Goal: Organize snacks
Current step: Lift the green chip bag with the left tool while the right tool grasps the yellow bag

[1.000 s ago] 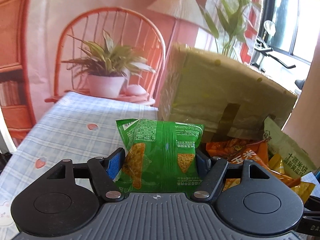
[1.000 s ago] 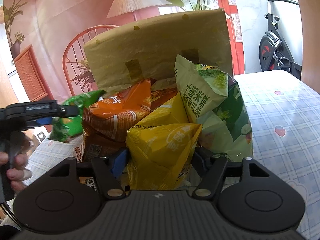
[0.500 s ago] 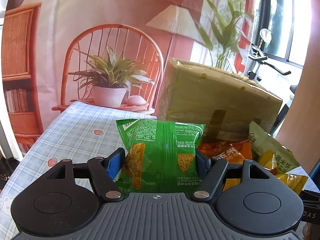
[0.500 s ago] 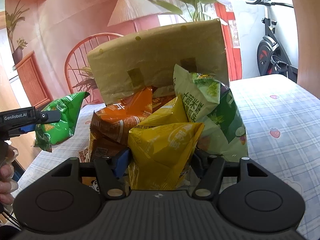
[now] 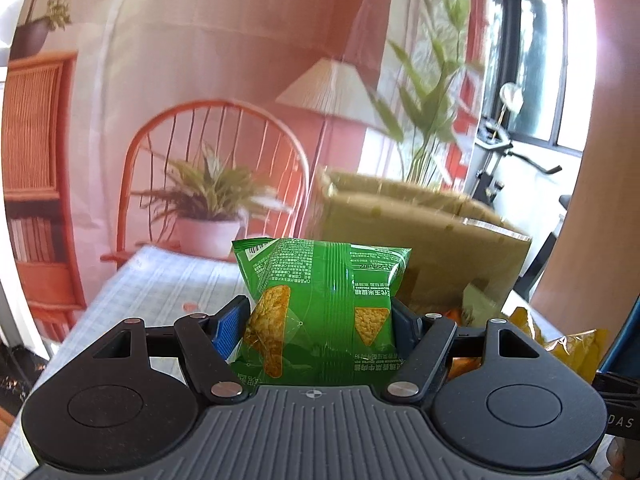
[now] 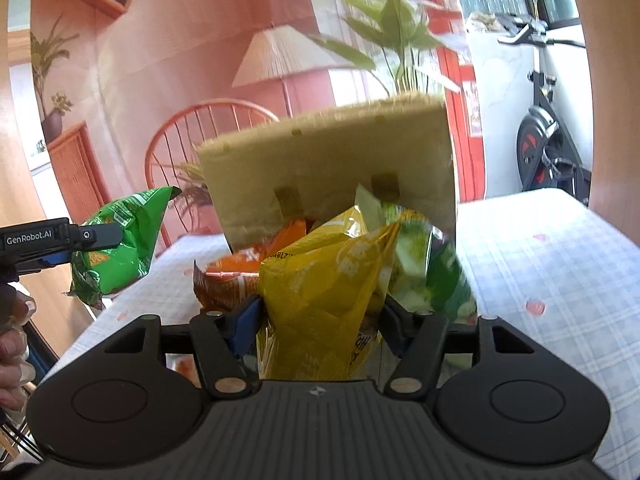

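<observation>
My left gripper (image 5: pixel 320 316) is shut on a green chip bag (image 5: pixel 320 308) and holds it upright above the checked tablecloth (image 5: pixel 160 288). The same green chip bag (image 6: pixel 116 248) shows at the left of the right wrist view, held by the left gripper (image 6: pixel 80 240). My right gripper (image 6: pixel 320 312) has a yellow snack bag (image 6: pixel 320 292) between its pads, and its jaws are closing on the crumpling bag, which is lifted off the pile. Behind it lie an orange bag (image 6: pixel 236 268) and a pale green bag (image 6: pixel 424 272), in front of the tan cardboard box (image 6: pixel 328 168).
The cardboard box (image 5: pixel 420 236) stands at the table's far side with its open top visible. A red chair (image 5: pixel 216 168) with a potted plant (image 5: pixel 204 216) stands behind the table. An exercise bike (image 6: pixel 548 136) is at the right. A person's hand (image 6: pixel 12 344) holds the left gripper's handle.
Both grippers have risen with their bags. The green bag now hangs well above the table, and the yellow bag has come up off the pile and is squeezed narrower.
</observation>
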